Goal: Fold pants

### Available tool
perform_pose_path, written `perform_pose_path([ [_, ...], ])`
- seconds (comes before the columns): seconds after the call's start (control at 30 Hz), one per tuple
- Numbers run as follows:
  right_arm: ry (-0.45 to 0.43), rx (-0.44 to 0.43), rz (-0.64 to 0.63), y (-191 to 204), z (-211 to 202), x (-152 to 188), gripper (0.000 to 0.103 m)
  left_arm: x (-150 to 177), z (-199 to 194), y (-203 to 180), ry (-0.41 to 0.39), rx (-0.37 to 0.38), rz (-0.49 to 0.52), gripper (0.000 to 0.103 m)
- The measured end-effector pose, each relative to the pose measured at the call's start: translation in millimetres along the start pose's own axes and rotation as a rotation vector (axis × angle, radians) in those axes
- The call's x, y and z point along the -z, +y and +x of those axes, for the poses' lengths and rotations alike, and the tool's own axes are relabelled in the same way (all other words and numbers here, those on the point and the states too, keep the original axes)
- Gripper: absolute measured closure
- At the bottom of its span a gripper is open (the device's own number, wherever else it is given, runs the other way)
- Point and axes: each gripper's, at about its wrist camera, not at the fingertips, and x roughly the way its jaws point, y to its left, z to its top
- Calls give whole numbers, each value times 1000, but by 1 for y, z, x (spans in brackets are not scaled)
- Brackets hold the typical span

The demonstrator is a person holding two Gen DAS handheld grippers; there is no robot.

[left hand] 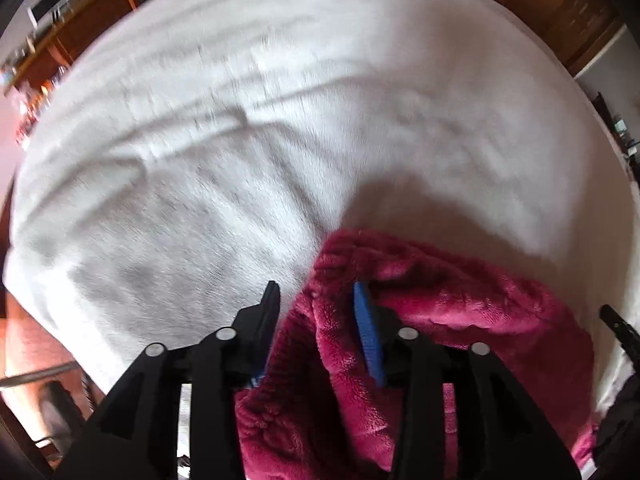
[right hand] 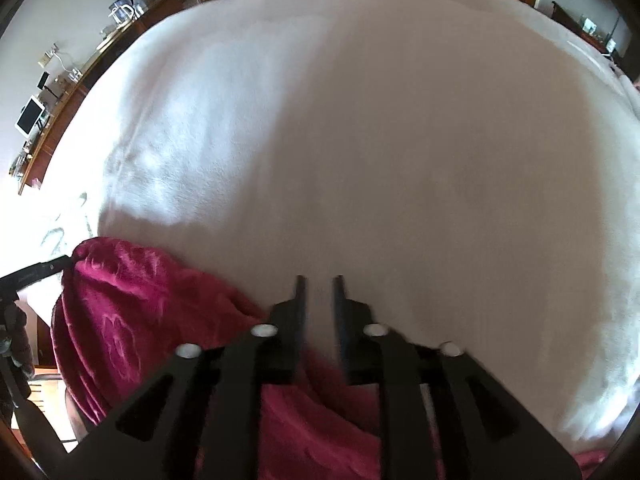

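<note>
The pants (left hand: 440, 312) are dark pink fleece, bunched at the near edge of a white bed (left hand: 280, 120). My left gripper (left hand: 316, 292) has its jaws around a thick fold of the pants, fabric filling the gap between the black finger (left hand: 270, 304) and the blue-padded finger (left hand: 366, 320). In the right wrist view the pants (right hand: 132, 312) hang at lower left and pass under my right gripper (right hand: 319, 280), whose fingers stand a narrow gap apart with white sheet showing between the tips. The left gripper's tip (right hand: 44, 270) touches the pants' left edge there.
The white bed sheet (right hand: 360, 140) fills most of both views, with wrinkles on its left half. A wooden shelf (right hand: 72, 88) with a small screen, jars and a kettle runs along the left wall. Wooden furniture (left hand: 568, 12) stands beyond the bed's far side.
</note>
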Motion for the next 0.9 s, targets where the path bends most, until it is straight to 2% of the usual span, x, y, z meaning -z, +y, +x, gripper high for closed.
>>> perform_pose_path([
  [0.07, -5, 7, 22, -10, -10, 12, 73, -2, -12, -7, -31, -47, 39, 60],
  [0.13, -2, 11, 58, -23, -19, 27, 73, -2, -21, -20, -59, -88, 69, 50],
  [0.27, -5, 39, 119, -46, -30, 55, 73, 1, -39, -57, -133, -175, 157, 49],
  [0.33, -10, 60, 158, -66, -41, 75, 73, 7, -48, -75, -158, -183, 184, 49],
  [0.5, -40, 125, 262, -126, -75, 123, 73, 29, -69, -126, -214, -174, 266, 49],
  [0.57, -61, 182, 306, -159, -97, 151, 73, 40, -72, -142, -218, -157, 291, 49],
  [0.7, -88, 287, 408, -224, -139, 207, 73, 71, -77, -180, -203, -110, 346, 49],
  [0.9, -133, 459, 531, -312, -205, 289, 73, 136, -71, -243, -152, -35, 469, 49],
])
